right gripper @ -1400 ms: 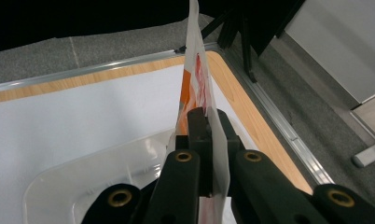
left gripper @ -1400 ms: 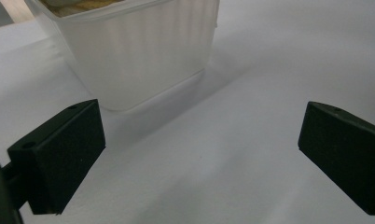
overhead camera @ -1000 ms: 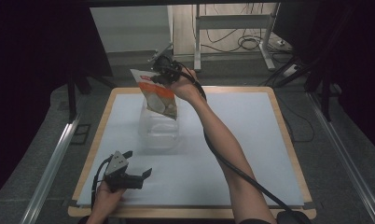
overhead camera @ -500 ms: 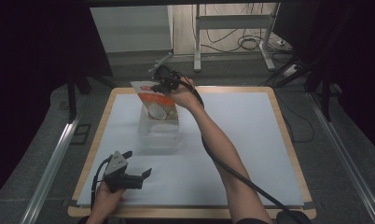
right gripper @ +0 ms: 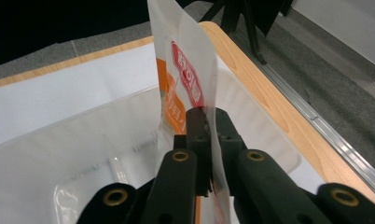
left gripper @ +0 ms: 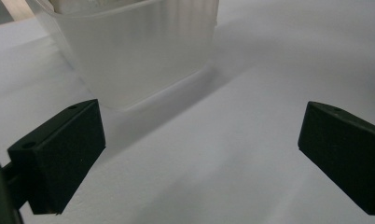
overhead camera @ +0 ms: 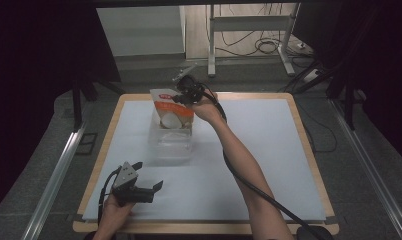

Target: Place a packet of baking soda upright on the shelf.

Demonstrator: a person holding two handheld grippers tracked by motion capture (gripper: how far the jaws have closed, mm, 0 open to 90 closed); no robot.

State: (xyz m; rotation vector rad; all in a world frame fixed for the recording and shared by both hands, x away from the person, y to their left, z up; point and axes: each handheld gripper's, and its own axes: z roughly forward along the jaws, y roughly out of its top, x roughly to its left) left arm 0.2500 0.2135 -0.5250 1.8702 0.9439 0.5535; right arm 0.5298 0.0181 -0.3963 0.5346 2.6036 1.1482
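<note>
An orange and white pouch [overhead camera: 170,106] with red print hangs upright, its lower part inside a clear plastic container [overhead camera: 171,146] on the white table mat. My right gripper [overhead camera: 181,98] is shut on the pouch's upper edge; in the right gripper view the jaws pinch the pouch [right gripper: 185,70] above the container [right gripper: 59,149]. My left gripper [overhead camera: 150,176] rests on the mat near the front left, held by a hand, open and holding nothing. In the left gripper view its jaws [left gripper: 199,140] stand wide apart, facing the container's wall [left gripper: 139,51].
The white mat [overhead camera: 259,150] lies on a wood-edged table [overhead camera: 309,150]. A cable trails from the right gripper along the forearm. Beyond the far edge are a dark floor, a metal stand [overhead camera: 249,30] and loose cables.
My right gripper has brought the pouch down and slightly nearer, so it now sits lower in the container. The left gripper has stayed where it was.
</note>
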